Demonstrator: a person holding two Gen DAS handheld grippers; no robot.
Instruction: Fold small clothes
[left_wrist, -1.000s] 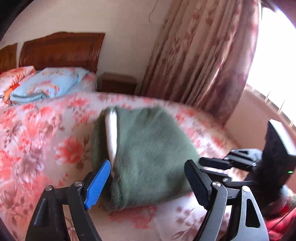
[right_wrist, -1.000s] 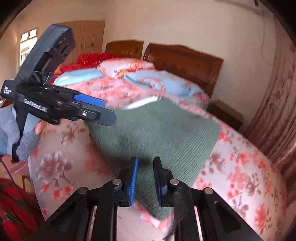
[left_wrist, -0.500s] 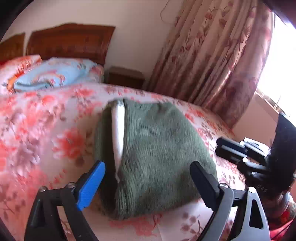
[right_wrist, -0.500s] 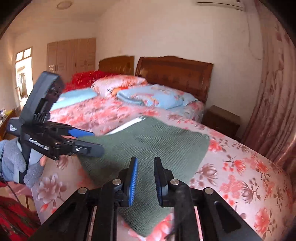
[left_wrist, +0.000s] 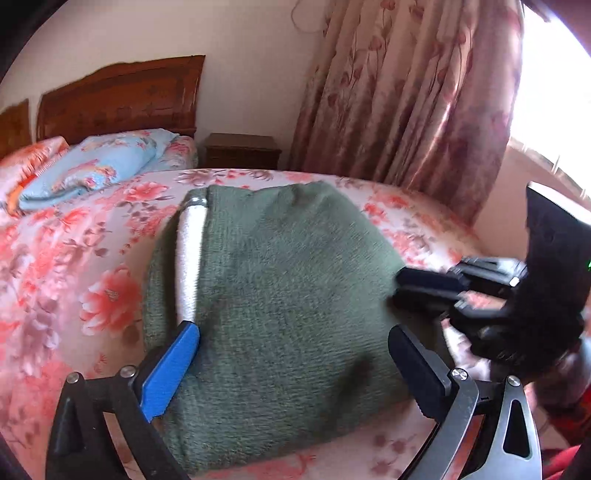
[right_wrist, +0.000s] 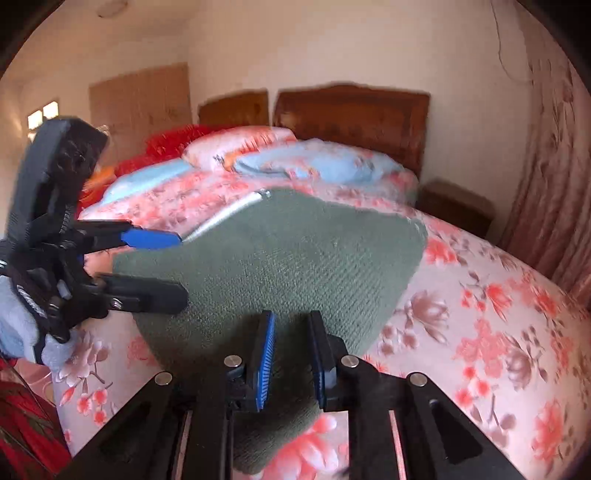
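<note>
While my two grippers hover over the bed (left_wrist: 66, 266), the item on record is one green knitted garment (left_wrist: 295, 295), folded into a thick pad and lying on the pink floral bedspread near the bed's near edge. White ribbed trim (left_wrist: 190, 258) runs along its left fold, with green cloth showing on both sides of it. Left gripper (left_wrist: 291, 354): jaws spread wide, empty, one blue pad just beside the near end of the white trim, the other toward the garment's near right edge. Right gripper (right_wrist: 290, 354): jaws drawn close with a narrow gap between the pads; the garment's near corner lies at that gap, but I cannot tell whether cloth is pinched. Also present: blue pillow (left_wrist: 88, 166) and wooden headboard (left_wrist: 118, 99) at the far end, bedside cabinet (left_wrist: 242, 151), patterned curtain (left_wrist: 406, 92) at the right.
</note>
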